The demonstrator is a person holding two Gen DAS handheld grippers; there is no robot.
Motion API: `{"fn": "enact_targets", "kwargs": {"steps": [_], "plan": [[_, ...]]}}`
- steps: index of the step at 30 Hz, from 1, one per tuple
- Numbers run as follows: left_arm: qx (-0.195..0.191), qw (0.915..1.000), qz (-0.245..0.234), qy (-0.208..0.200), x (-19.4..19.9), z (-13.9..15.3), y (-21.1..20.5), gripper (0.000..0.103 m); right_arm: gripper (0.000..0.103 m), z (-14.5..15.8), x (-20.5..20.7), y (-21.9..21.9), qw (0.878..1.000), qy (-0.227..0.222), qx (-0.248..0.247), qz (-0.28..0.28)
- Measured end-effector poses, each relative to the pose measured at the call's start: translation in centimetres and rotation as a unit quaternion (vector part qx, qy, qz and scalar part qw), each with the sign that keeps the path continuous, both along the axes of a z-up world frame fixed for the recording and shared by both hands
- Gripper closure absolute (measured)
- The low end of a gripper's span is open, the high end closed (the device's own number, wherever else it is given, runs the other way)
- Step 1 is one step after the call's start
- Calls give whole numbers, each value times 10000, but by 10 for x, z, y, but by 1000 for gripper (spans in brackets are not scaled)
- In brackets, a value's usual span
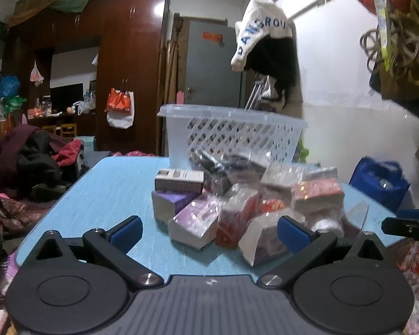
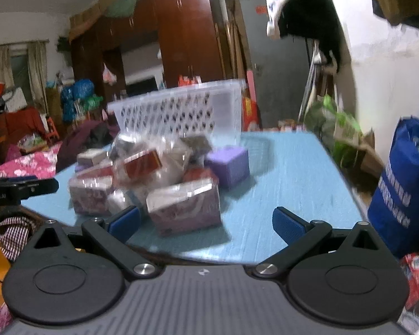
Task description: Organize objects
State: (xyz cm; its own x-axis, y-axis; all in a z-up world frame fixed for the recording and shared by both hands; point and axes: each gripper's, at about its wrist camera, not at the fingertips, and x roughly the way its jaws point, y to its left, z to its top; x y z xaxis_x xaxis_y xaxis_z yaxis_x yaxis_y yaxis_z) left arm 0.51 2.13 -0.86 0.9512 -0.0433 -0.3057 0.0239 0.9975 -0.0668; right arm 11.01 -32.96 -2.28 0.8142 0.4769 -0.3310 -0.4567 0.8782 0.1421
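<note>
Blue table (image 1: 111, 189): the largest item before us, spreading beyond and beneath both sets of jaws. White lattice basket (image 1: 237, 131): standing at the table's far side, well past the jaws in both views, behind the heap; whether anything already lies in it we cannot tell. Heap of small boxes (image 1: 237, 203): straight ahead of the left jaws and ahead-left of the right jaws, many of them in clear wrappers and lying tilted against one another. Purple box (image 2: 227, 166): at the heap's right edge, beyond the right jaws, standing alone on the cloth. Pink wrapped box (image 2: 185, 209): the nearest piece, just beyond the right gripper's (image 2: 206, 223) left finger. White tilted box (image 1: 262, 237): just inside the left gripper's (image 1: 209, 231) right finger. Both grippers: jaws spread wide, grasping nothing. Risks, as we judge them: glossy wrap could slide out of a pinch; pulling one leaning box may topple its neighbours; the two tools, close together over one heap, could collide; a light basket might skid if bumped.
</note>
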Motion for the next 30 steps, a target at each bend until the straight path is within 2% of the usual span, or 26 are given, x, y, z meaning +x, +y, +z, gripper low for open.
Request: {"fn": "enact_targets", "kwargs": {"steps": [3, 4, 5, 7, 9, 10, 12, 15, 18, 21, 24, 28, 29, 30], "plan": [[7, 9980, 26, -633, -6, 3, 2, 0, 0, -1, -6, 1, 9983, -519, 13, -260], [67, 9964, 167, -824, -9, 2, 2, 0, 0, -1, -6, 1, 9980, -562, 23, -298], [213, 9957, 286, -850, -9, 2, 3, 0, 0, -1, -3, 0, 9986, -459, 8, -256], [472, 9972, 296, -505, -4, 2, 6, 0, 0, -2, 2, 1, 9998, -178, 18, -116], [409, 9982, 73, -439, -3, -4, 13, 0, 0, -7, 4, 5, 9999, -122, -64, -101], [335, 9987, -91, -371, -1, -7, 16, 0, 0, -10, 5, 10, 9995, -124, -254, -108], [238, 9992, -219, -223, 5, -13, 21, 4, 0, -14, 7, 17, 9990, -82, -437, -60], [104, 9998, -83, -170, 12, -20, 28, 12, 0, -15, 5, 22, 9990, -73, -344, 261], [120, 9998, -35, -154, 15, -26, 33, 16, 1, -17, 6, 26, 9984, -102, -487, 263], [264, 9992, -297, -16, 28, -32, 31, 16, 2, -20, 11, 26, 9985, -15, -450, 325], [171, 9976, -671, 61, 39, -36, 27, 16, 5, -21, 15, 29, 9979, 10, -525, 390], [193, 9970, -748, 58, 46, -40, 23, 17, 10, -22, 20, 29, 9977, 42, -491, 462], [171, 9968, -782, 41, 46, -40, 23, 21, 11, -22, 20, 29, 9978, 50, -479, 465], [141, 9965, -829, 37, 45, -41, 24, 28, 14, -21, 21, 29, 9977, 53, -465, 482]]}}
